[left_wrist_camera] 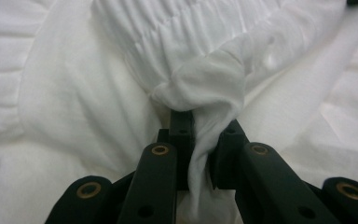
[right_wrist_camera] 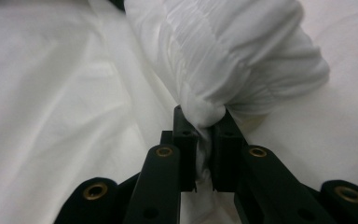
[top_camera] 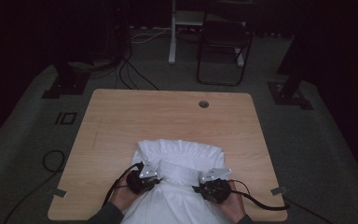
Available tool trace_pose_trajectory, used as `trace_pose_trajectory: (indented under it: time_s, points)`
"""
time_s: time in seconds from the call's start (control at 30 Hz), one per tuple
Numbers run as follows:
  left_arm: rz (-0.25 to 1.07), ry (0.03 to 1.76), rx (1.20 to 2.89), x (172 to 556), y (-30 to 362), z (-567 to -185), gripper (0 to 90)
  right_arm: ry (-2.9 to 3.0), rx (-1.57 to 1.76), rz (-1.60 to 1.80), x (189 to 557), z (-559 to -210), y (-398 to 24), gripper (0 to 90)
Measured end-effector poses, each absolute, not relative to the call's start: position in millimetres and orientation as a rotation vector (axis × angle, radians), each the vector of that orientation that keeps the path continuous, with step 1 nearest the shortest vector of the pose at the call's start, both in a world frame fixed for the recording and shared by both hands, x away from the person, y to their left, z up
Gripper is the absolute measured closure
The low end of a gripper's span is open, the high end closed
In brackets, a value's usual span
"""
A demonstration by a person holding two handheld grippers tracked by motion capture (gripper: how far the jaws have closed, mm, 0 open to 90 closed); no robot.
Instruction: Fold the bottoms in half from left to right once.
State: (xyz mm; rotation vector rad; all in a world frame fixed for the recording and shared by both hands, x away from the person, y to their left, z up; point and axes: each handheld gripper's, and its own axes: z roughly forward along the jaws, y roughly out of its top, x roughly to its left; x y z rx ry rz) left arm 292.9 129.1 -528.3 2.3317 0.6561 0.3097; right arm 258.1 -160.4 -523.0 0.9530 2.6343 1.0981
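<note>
A white garment (top_camera: 182, 151) with a gathered, smocked band lies on the near half of the wooden table (top_camera: 168, 116) and hangs over its front edge. My left gripper (top_camera: 154, 179) sits at the band's left end. In the left gripper view, the left gripper (left_wrist_camera: 205, 130) is shut on a twisted bunch of the white fabric (left_wrist_camera: 209, 79). My right gripper (top_camera: 199, 186) is at the band's right end. In the right gripper view, the right gripper (right_wrist_camera: 204, 126) pinches a thick bundle of the pleated fabric (right_wrist_camera: 233, 51) between its jaws. A hand holds each gripper near the table's front edge.
A round cable hole (top_camera: 203, 104) sits near the table's far edge. A dark chair (top_camera: 223, 42) and a white stand (top_camera: 172, 32) are on the floor beyond. Cables (top_camera: 130, 70) run over the floor at the back left, and another loops at the left (top_camera: 51, 161).
</note>
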Motion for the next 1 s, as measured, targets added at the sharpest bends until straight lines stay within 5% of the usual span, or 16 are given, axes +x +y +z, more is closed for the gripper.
trace_pose_trajectory:
  time_s: [1.0]
  points:
    - [0.426, 0.97, 2.254, 458, 112, -526, 81.0, 2.394, 1.23, 1.009, 452, -533, -144, 83.9]
